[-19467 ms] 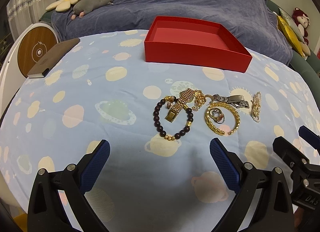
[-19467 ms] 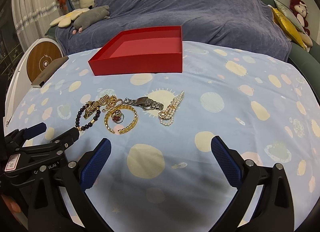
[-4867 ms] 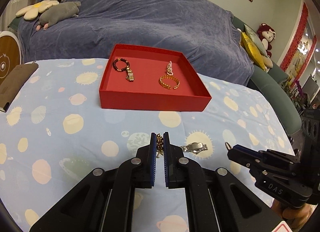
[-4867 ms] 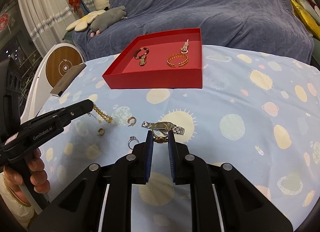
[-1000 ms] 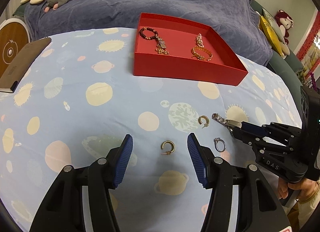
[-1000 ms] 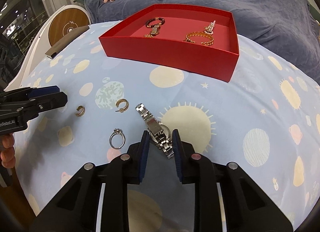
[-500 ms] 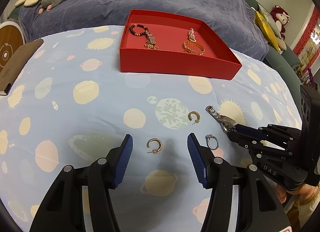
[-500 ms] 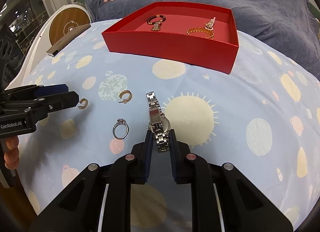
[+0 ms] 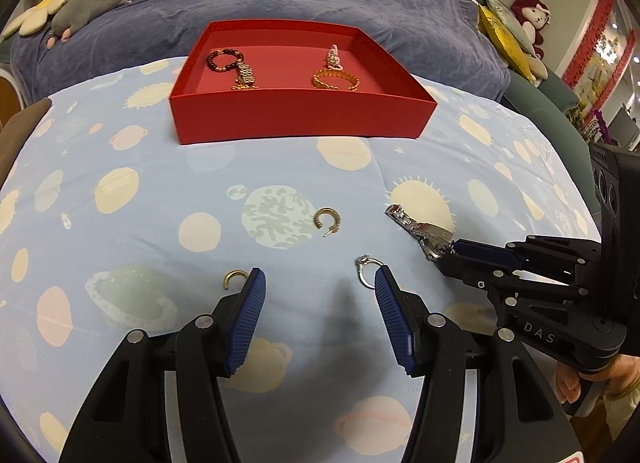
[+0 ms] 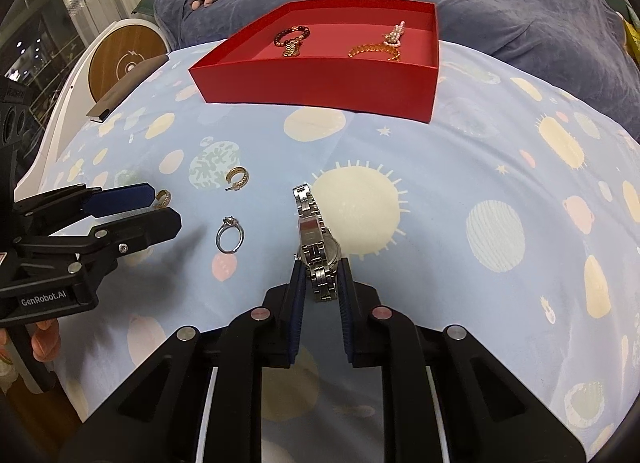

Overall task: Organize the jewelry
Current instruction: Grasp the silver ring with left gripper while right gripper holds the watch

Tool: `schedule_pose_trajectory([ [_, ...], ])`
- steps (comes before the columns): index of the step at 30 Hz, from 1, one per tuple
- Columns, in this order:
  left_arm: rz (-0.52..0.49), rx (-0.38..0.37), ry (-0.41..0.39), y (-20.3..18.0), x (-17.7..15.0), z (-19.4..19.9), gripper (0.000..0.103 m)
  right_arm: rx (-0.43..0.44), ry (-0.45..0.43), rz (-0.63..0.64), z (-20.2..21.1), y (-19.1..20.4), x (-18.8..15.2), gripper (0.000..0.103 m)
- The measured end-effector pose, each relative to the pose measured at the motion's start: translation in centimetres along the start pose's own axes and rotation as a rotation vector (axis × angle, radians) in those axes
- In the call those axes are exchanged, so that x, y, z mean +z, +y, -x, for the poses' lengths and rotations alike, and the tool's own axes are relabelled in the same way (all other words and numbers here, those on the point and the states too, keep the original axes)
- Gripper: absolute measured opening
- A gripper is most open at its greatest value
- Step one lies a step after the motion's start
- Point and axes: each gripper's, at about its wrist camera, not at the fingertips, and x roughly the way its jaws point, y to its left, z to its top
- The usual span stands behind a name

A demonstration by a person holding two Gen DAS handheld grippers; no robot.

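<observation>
Jewelry lies partly sorted around the red box (image 9: 298, 119), which sits on the planet-print tabletop (image 9: 120, 203). Inside the box, toward its left side, rest a dark bead bracelet (image 9: 222, 60) and a gold chain piece (image 9: 245, 77) touching it; toward its right side lie a gold bangle (image 9: 335, 80) and, just behind it, a pearl piece (image 9: 333, 56).

In front of the box, well apart from it, the right tool (image 10: 319, 280) is clamped on a silver watch (image 10: 314, 239), whose free band end points toward the box. To the watch's left lie a silver ring (image 10: 229, 240) and, nearer the box, a gold hoop earring (image 10: 237, 178). A second gold hoop earring (image 10: 163, 198) lies farther left, just beside the fingertips of the left tool (image 9: 318, 293), whose jaws stand spread wide with nothing between them.
</observation>
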Motion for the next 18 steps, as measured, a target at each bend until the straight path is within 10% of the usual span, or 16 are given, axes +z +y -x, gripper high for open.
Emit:
schedule_pose_trajectory([
  [13,-0.032,0.073,-0.002,-3.9,0.0,-3.1,0.045,-0.030,0.027,-0.073,0.8,-1.1,-1.2,0.015],
  [18,-0.072,0.160,-0.034,-4.5,-0.4,-3.3,0.022,-0.027,0.031,-0.077,0.9,-1.1,-1.3,0.015],
])
